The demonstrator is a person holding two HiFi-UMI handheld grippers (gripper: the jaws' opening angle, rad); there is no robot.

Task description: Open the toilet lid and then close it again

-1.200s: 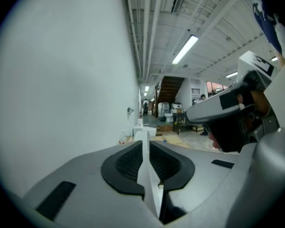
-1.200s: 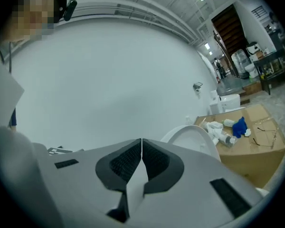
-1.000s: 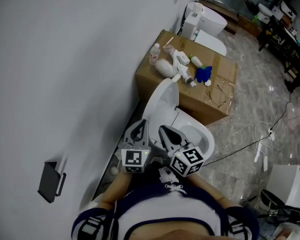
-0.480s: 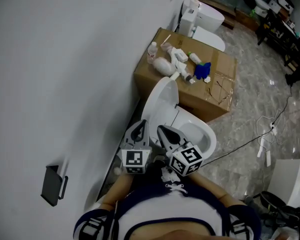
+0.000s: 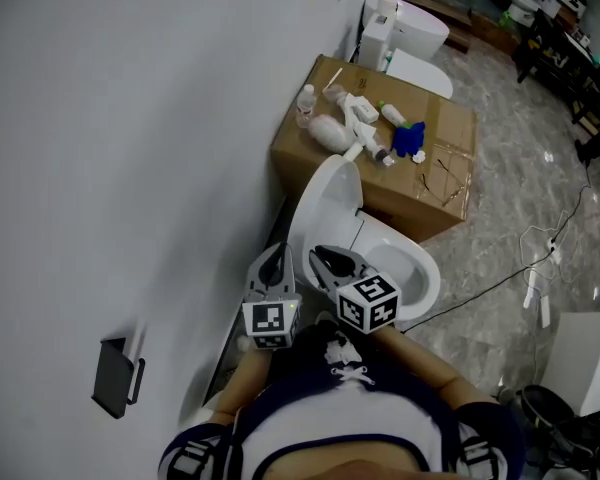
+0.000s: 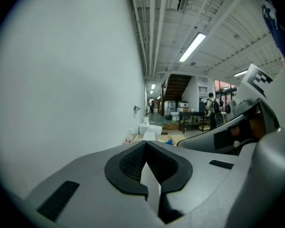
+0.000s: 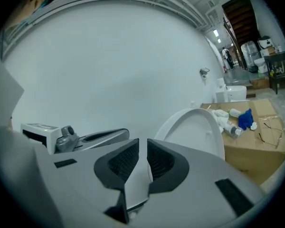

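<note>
toilet lid (image 5: 325, 200): stood raised, upright, leaning back toward the wall (image 5: 130, 118); inner face white, turned to the person
toilet bowl (image 5: 408, 273): uncovered, seat rim visible, just ahead of the two tongs
left gripper (image 5: 277, 254): held at the wall side of the bowl, near the lid's lower edge; contact with the lid could not be told. Pointed slightly downward
left gripper jaws: together, pads met at the tip in the left gripper view (image 6: 146, 150), nothing between them
right gripper (image 5: 330, 260): just beside the left one, over the near rim of the bowl, marker cube facing up
right gripper jaws: closed to a thin slit in the right gripper view (image 7: 142, 145), nothing in the slit. The lid (image 7: 195, 126) showed beyond, apart from the pads
left gripper from the right gripper view (image 7: 88, 137): lay level, to the left of the right tong's jaws
cardboard box (image 5: 435, 183): stood behind the toilet against the wall, top taped
on the box: clear bottle (image 5: 306, 102) at the wall corner, a heap of white parts (image 5: 350, 123), a blue item (image 5: 408, 143); what the parts were could not be made out
second toilet (image 5: 420, 38): beyond the box, lid down
black holder (image 5: 115, 376): fixed to the wall, low left in the head view
cable (image 5: 500, 283): ran across the marbled floor to the right of the bowl
person: dark top with white print, sleeves at the bottom edge
</note>
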